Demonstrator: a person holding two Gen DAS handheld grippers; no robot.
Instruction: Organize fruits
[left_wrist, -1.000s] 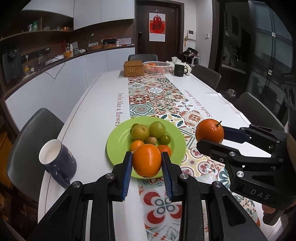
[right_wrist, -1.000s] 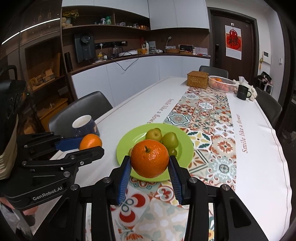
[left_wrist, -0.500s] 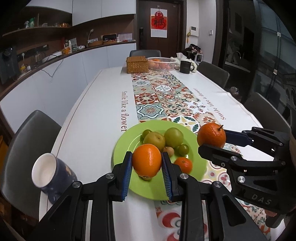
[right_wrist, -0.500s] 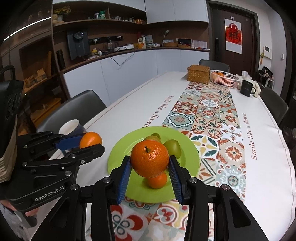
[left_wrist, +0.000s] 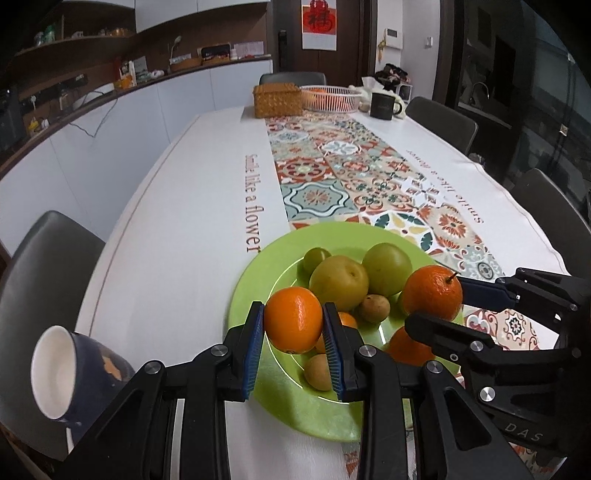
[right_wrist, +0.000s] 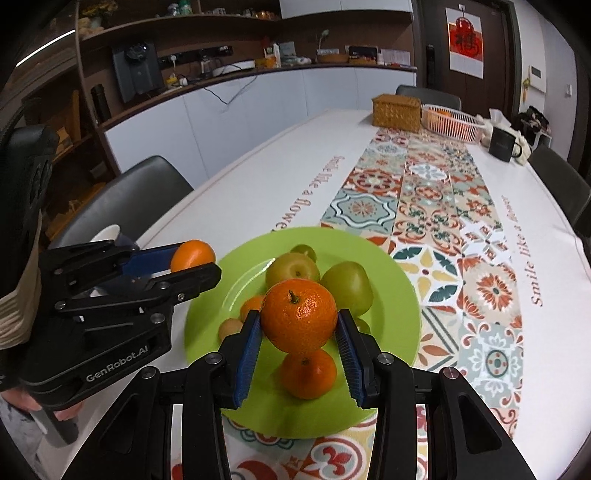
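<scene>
A green plate (left_wrist: 255, 280) (right_wrist: 391, 280) on the table holds two green pears (left_wrist: 338, 282), a small green fruit (left_wrist: 315, 257), small brown fruits and oranges (right_wrist: 308, 374). My left gripper (left_wrist: 293, 323) is shut on a smooth orange (left_wrist: 293, 319) over the plate's near left part; it also shows in the right wrist view (right_wrist: 192, 256). My right gripper (right_wrist: 299, 325) is shut on a stemmed mandarin (right_wrist: 299, 319) above the plate; it also shows in the left wrist view (left_wrist: 432, 291).
A dark blue mug (left_wrist: 70, 373) lies tilted left of the plate. At the table's far end stand a wicker box (left_wrist: 277, 98), a white basket of oranges (left_wrist: 328, 96) and a black mug (left_wrist: 384, 105). Grey chairs (left_wrist: 44, 266) surround the table.
Both grippers have moved forward and down with their fruits and now hang over the plate, closer to the fruit on it.
</scene>
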